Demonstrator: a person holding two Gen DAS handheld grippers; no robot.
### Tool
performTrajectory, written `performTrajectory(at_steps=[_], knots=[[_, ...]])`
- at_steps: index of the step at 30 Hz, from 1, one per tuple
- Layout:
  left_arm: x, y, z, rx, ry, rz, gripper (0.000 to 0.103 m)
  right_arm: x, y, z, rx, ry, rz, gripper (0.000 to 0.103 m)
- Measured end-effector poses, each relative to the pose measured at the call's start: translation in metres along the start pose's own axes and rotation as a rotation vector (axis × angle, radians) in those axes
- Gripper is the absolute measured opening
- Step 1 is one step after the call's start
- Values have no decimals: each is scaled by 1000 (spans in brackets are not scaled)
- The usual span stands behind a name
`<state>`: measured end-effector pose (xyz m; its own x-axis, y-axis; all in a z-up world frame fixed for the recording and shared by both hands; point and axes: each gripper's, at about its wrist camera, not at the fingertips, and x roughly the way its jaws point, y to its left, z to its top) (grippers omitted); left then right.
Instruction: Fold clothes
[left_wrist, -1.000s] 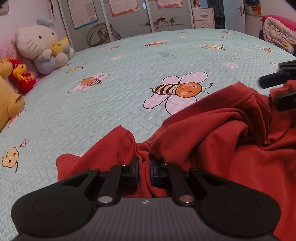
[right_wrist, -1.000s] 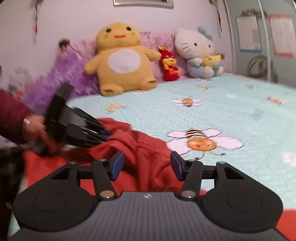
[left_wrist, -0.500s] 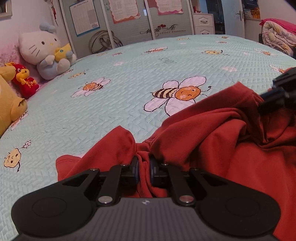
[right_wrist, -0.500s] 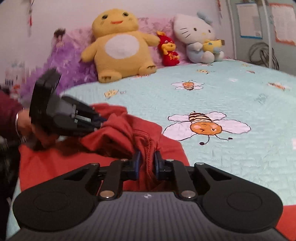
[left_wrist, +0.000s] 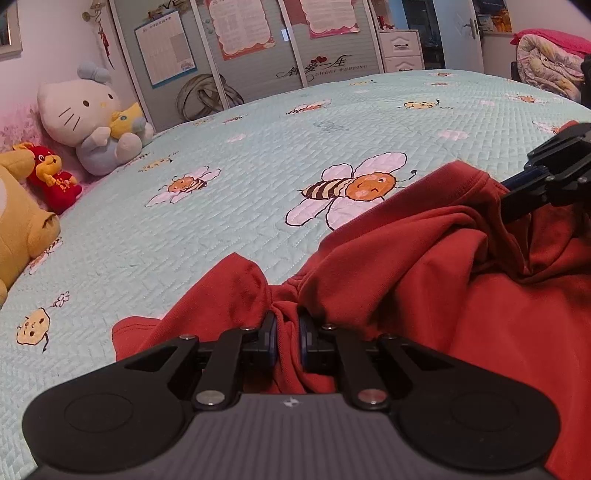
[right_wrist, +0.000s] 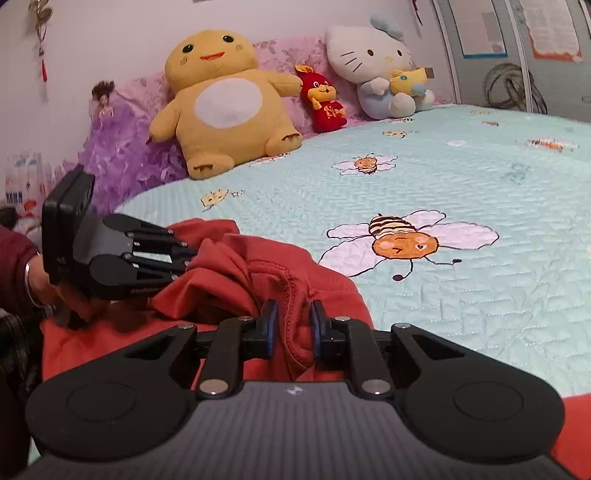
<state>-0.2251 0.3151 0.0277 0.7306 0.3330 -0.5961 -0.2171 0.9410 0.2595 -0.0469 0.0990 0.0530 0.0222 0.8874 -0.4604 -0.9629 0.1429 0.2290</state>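
A bedroom: a wide bed under a pale green quilted bedspread (left_wrist: 229, 258) printed with cartoon bees, the largest bee print (right_wrist: 402, 242) lying mid-bed. The red garment (left_wrist: 443, 280) lies crumpled on the bedspread just on the near side of that bee print, its ribbed edge reaching almost to the flower petals.

The left gripper (left_wrist: 287, 341) has its 2 fingers pressed together on a bunched fold of the red garment, the cloth squeezed into a narrow pleat between the blue pads. The right gripper (right_wrist: 291, 334) sits at the garment's stitched hem closest to the bee print; its jaws are closing, with the hem already between the pads and seemingly pinched, though the contact on the left pad is hard to read. A hand (right_wrist: 38, 282) in a dark red sleeve holds the left gripper on the side of the garment away from the bee.

Beyond the bee print, along the purple pillows, sit a yellow plush (right_wrist: 225, 107), a small red plush (right_wrist: 325, 99) and a white cat plush (right_wrist: 380, 70). Grey wardrobe doors (left_wrist: 258, 48) with posters stand behind the bed.
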Motion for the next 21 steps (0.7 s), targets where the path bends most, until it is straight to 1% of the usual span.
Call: performTrajectory(at_steps=[2, 4, 7, 10, 11, 12, 15, 16, 17, 18, 20, 21], knots=[[-1, 1, 2, 3, 2, -3, 8, -2, 8, -1, -73, 11, -11, 2], [-7, 6, 5, 2, -5, -13, 11, -6, 13, -2, -118, 25, -14, 2], [-23, 17, 9, -15, -36, -36, 18, -10, 16, -3, -162, 44, -17, 1], [-38, 28, 16, -36, -61, -67, 31, -15, 22, -4, -196, 62, -17, 1], [-42, 31, 20, -49, -73, -78, 38, -16, 24, -3, -206, 63, -17, 1], [-44, 35, 27, -63, -93, -75, 43, -16, 26, -3, -214, 66, -15, 1], [-44, 45, 47, -92, -160, -36, 51, -16, 32, -4, -234, 86, -5, 1], [-42, 46, 54, -92, -182, -28, 52, -16, 34, -4, -243, 96, 0, 1], [-39, 47, 61, -85, -197, -35, 53, -16, 37, -5, -254, 106, 6, 1], [-35, 44, 66, -55, -185, -75, 55, -15, 40, -6, -265, 117, 12, 1], [-25, 38, 77, 6, -163, -156, 55, -13, 43, -8, -275, 140, 26, 1], [-23, 32, 81, 47, -151, -209, 55, -12, 43, -10, -276, 153, 27, 1]])
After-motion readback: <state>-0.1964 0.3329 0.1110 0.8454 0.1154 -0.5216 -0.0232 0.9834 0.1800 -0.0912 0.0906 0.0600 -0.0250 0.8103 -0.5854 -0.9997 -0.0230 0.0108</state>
